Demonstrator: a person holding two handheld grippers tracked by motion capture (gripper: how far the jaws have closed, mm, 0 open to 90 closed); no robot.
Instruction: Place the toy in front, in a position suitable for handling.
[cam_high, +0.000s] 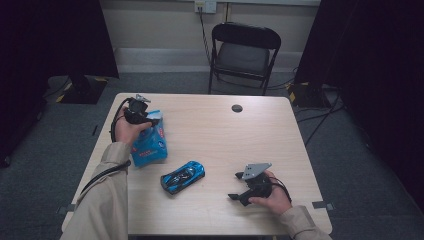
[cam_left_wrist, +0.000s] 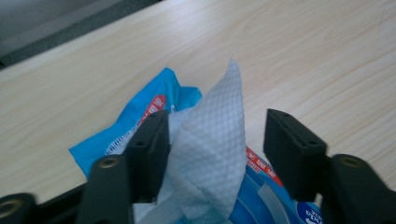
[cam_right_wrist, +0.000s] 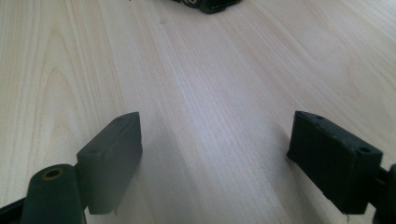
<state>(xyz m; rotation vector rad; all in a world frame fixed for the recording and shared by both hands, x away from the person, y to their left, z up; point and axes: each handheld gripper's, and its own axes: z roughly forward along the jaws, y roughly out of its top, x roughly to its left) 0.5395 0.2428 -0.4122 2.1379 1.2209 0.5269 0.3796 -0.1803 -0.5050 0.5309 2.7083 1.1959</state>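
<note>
Jaws of the left gripper (cam_left_wrist: 212, 140) stand partly apart around a white wipe (cam_left_wrist: 210, 158) that sticks up from the blue wipes pack (cam_left_wrist: 140, 116); one jaw lies against the wipe's edge, the other stands clear of it, so the sheet is between them but not pinched. That pack lies on the worktop (cam_high: 225, 135) under the left gripper (cam_high: 142, 117), and all else is placed from it. Just beside the pack, toward the person, sits a blue toy car (cam_high: 182, 176). Well apart from the pack, past the car, the right gripper (cam_high: 239, 190) rests low on the worktop in the right hand (cam_high: 270, 197), jaws spread wide with only bare wood between them.
</note>
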